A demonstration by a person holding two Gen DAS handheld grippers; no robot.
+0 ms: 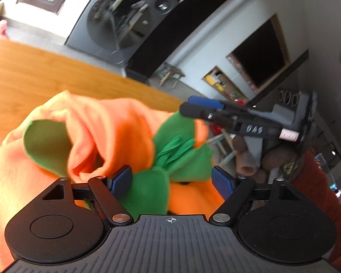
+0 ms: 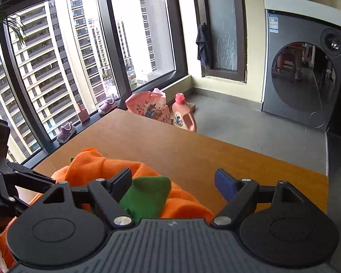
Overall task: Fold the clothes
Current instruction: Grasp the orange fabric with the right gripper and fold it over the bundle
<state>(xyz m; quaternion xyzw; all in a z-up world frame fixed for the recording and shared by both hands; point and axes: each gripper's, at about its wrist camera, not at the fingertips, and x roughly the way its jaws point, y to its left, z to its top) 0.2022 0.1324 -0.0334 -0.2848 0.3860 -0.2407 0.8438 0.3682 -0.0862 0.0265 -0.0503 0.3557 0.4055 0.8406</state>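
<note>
Lying bunched on the wooden tabletop (image 2: pixel 193 150), the orange garment (image 1: pixel 116 122) with green trim is the landmark here. The left claw (image 1: pixel 171 179) hangs right over it, jaws spread apart, a green flap (image 1: pixel 147 191) between them but not pinched. The right claw (image 2: pixel 172 182) stands just above the garment's near edge, also spread wide and gripping nothing. Beyond the garment stands a grey washing machine (image 2: pixel 302 72).
</note>
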